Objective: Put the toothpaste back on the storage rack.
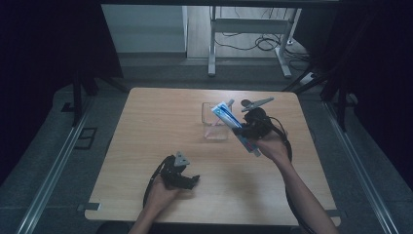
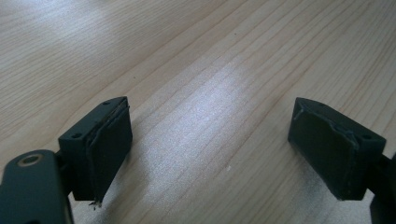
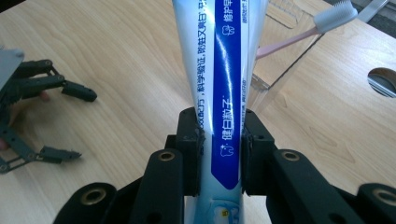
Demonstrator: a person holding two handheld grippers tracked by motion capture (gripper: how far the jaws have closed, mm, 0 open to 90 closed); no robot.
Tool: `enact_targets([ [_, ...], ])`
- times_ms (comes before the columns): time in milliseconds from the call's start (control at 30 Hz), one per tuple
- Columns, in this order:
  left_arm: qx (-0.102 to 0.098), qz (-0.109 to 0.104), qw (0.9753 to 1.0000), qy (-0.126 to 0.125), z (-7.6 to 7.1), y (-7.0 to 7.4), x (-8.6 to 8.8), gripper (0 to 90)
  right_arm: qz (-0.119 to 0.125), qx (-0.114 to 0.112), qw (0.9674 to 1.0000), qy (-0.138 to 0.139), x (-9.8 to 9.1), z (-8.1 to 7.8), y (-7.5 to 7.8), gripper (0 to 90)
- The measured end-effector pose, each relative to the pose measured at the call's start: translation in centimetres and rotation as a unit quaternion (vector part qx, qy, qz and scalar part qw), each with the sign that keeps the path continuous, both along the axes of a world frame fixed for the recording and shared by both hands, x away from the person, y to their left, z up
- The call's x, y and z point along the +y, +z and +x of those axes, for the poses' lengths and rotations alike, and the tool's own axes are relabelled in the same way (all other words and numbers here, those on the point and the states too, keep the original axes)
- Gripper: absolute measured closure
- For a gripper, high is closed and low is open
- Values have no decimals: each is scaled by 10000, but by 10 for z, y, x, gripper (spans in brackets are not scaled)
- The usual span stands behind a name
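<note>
Right tongs [image 3: 219, 154] clamp toothpaste tube [image 3: 222, 70] (over cup [image 1: 215, 122]).

Toothpaste tube [image 1: 233, 126] above table [image 1: 146, 126], just right of toothbrush [image 3: 299, 35] in clear container [image 1: 215, 122].

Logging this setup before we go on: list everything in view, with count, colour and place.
toothpaste tube: one, white and blue, clamped in the right hand-held gripper, tilted over the cup
clear cup: one, transparent, mid-table
toothbrush: one, pink handle, white head, standing in the cup
table: one, light wood
white desk frame: one, on the floor beyond the table
right hand-held gripper: black, shut on the tube
left hand-held gripper: black, jaws apart, near table edge
</note>
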State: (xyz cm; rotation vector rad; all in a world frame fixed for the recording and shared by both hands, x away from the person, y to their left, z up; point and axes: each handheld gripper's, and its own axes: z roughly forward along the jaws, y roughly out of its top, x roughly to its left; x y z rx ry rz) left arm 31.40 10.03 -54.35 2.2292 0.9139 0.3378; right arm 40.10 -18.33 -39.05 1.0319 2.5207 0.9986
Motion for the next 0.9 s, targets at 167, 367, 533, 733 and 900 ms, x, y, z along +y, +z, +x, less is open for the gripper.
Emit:
enact_targets([
  [167, -1, 1, 10000, 0, 0, 0, 0, 137, 16, -56, 10000, -19, 4, 7, -1, 727],
  [367, -1, 1, 10000, -1, 0, 0, 0, 137, 18, -124, 9999, -74, 7, 15, 0, 727],
  [533, -1, 2, 10000, -1, 0, 0, 0, 137, 65, -190, 9998, -85, 8, 21, 1, 727],
  [733, -1, 1, 10000, -1, 0, 0, 0, 137, 115, -245, 9995, -136, 9, 28, 3, 727],
  [900, -1, 2, 10000, 0, 0, 0, 0, 137, 160, -269, 9994, -159, 11, 33, 4, 728],
])
